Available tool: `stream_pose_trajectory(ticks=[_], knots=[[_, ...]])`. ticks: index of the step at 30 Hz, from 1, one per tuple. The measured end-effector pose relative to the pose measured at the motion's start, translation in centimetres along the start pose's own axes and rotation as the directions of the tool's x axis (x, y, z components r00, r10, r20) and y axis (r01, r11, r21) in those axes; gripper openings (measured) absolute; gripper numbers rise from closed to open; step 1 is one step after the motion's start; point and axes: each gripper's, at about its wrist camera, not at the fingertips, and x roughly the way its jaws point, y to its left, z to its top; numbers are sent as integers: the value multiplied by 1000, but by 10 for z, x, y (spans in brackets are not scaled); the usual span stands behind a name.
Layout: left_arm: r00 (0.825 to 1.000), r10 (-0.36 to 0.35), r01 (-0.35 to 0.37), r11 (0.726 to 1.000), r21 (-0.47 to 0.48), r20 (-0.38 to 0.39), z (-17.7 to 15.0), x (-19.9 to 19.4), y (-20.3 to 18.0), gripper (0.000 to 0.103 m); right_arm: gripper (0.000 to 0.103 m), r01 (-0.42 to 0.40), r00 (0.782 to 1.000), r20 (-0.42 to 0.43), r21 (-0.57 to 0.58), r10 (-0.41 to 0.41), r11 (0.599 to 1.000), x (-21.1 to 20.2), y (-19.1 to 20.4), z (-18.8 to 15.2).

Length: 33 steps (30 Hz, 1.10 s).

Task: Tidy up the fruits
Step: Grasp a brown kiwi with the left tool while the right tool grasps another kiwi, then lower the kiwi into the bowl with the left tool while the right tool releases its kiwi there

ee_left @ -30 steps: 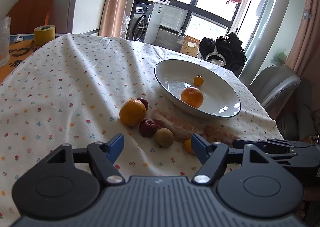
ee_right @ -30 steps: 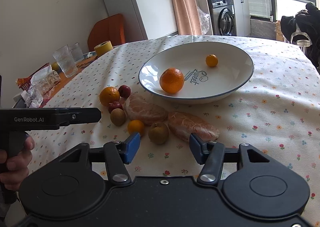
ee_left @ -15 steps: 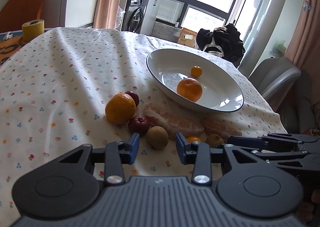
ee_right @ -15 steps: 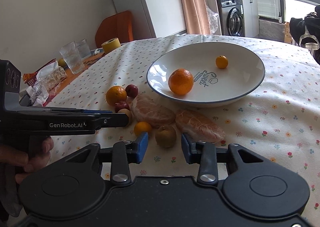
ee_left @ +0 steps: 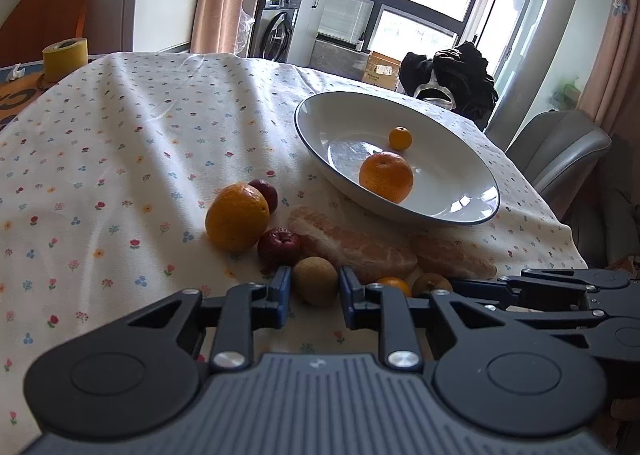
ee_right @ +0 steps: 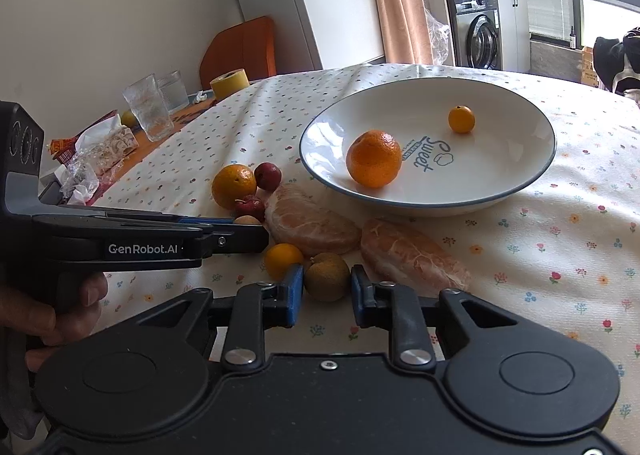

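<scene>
- Since a second ago, both grippers have been brought down and narrowed from wide open, each around a small brown fruit.
- Left gripper point(ee_left: 312, 291): blue pads are set on either side of a brown fruit point(ee_left: 315, 279) on the cloth; contact cannot be confirmed, a sliver of gap seems to be left.
- Right gripper point(ee_right: 323, 289): jaws are likewise narrowed around the other brown fruit point(ee_right: 326, 275), just beside a small orange point(ee_right: 283, 259); a firm hold is not yet shown.
- Bowl point(ee_right: 536, 171): two fruits are already placed inside, a large tangerine point(ee_right: 374, 159) and a tiny orange point(ee_right: 461, 119).
- Left on the tablecloth point(ee_left: 120, 143) outside the bowl: a big orange point(ee_left: 237, 222), two red fruits point(ee_left: 279, 247), two peeled citrus pieces point(ee_right: 312, 223) and the small orange, besides both brown fruits.
- Progress is judged early: two items stored, roughly eight outstanding.
- Step in hand is judged to be a double pickup, then transfer to the bowl.
</scene>
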Motion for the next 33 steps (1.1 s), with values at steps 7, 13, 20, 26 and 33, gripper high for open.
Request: stream_pose_trajectory(ticks=[7,13,20,26,33], knots=[[1000,0,0,1000,-8,21,-1,-9,0,24,24,2,1000,9,7,-2,1000,-5,-1,1],[999,-1,2,1000,-7,44,2,-18,-2,24,23,9,999,36,11,-9,1000,-13,-1,5],[997,-6,6,1000,-8,82,8,-34,-7,24,24,15,997,78,7,-15,1000,-26,-1,14],[994,-4,4,1000,-6,108,14,-43,-11,24,24,13,993,114,22,-15,1000,-35,-6,22],[991,-5,5,1000,3,131,19,-50,-14,24,23,20,990,139,29,-24,999,-41,-10,27]])
